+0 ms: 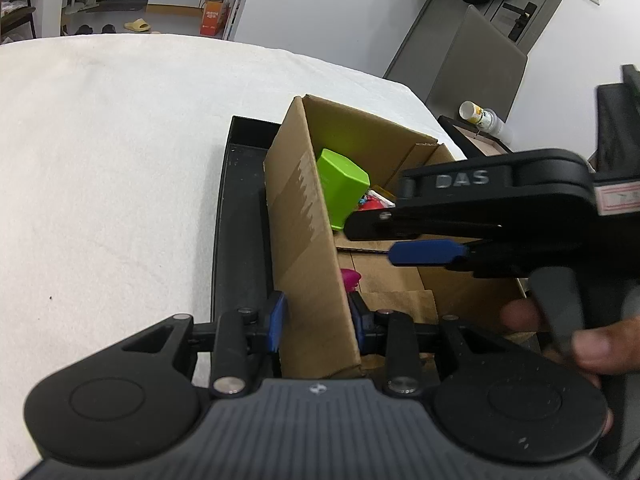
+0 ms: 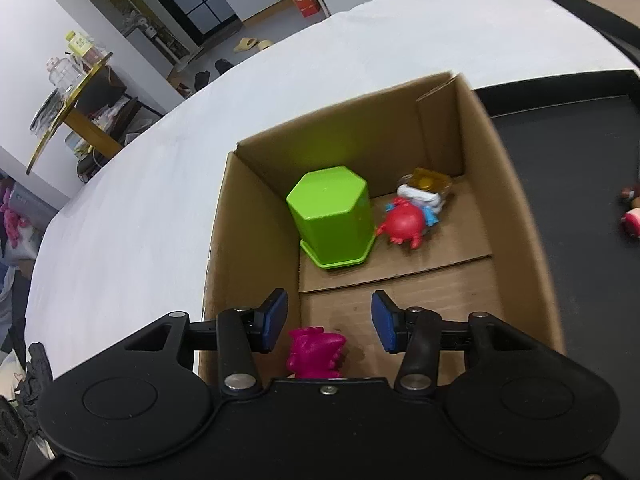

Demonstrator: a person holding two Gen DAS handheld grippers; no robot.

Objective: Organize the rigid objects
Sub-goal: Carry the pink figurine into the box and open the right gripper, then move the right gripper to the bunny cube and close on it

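Note:
A cardboard box (image 1: 308,248) (image 2: 516,216) stands on a black tray (image 1: 240,216) (image 2: 572,144). Inside lie an upturned green hexagonal cup (image 2: 332,216) (image 1: 342,188), a red crab toy (image 2: 404,224), a yellow and white toy (image 2: 426,186) and a magenta toy (image 2: 316,352) (image 1: 351,278). My left gripper (image 1: 318,322) is shut on the box's near wall. My right gripper (image 2: 330,322) (image 1: 400,236) is open over the box, and the magenta toy lies below, between its fingers, apart from them.
The tray sits on a table with a white cloth (image 1: 100,168) (image 2: 160,184). Small toys (image 2: 632,216) lie on the tray at the right. A second tray with a cardboard sheet (image 1: 480,140) and a tipped cup (image 1: 478,114) stand beyond the table.

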